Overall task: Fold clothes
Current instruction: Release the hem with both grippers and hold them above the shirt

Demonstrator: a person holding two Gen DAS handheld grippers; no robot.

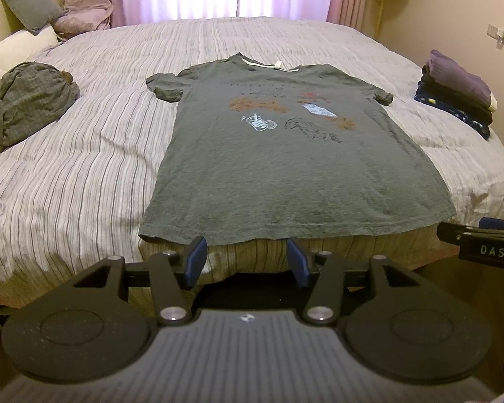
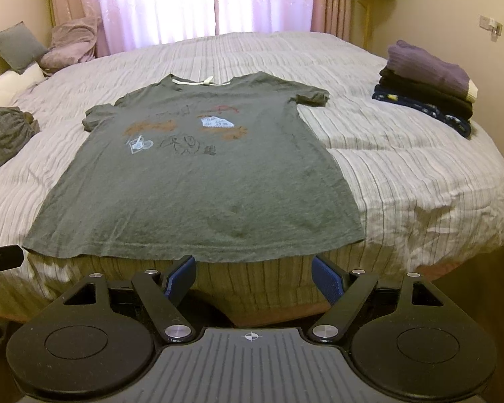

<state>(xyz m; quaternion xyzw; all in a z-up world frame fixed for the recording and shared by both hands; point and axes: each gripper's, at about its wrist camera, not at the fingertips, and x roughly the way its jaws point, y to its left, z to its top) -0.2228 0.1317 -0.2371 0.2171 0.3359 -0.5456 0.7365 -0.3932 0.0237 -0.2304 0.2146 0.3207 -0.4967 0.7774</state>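
Observation:
A grey T-shirt (image 1: 285,154) (image 2: 198,184) with a printed front lies spread flat on the striped bedspread (image 1: 84,168) (image 2: 403,174), collar toward the window and hem at the near bed edge. My left gripper (image 1: 247,245) hovers open just below the hem, near its left-middle part, holding nothing. My right gripper (image 2: 253,263) is also open and empty, just short of the hem's right half. The right gripper's side also shows at the right edge of the left wrist view, and the left one at the left edge of the right wrist view.
A crumpled grey garment (image 1: 27,100) (image 2: 3,134) lies on the left of the bed. A stack of folded clothes (image 1: 460,94) (image 2: 426,84) sits at the right edge. Pillows (image 1: 30,6) and a pink blanket (image 1: 87,6) are at the far left, curtains behind.

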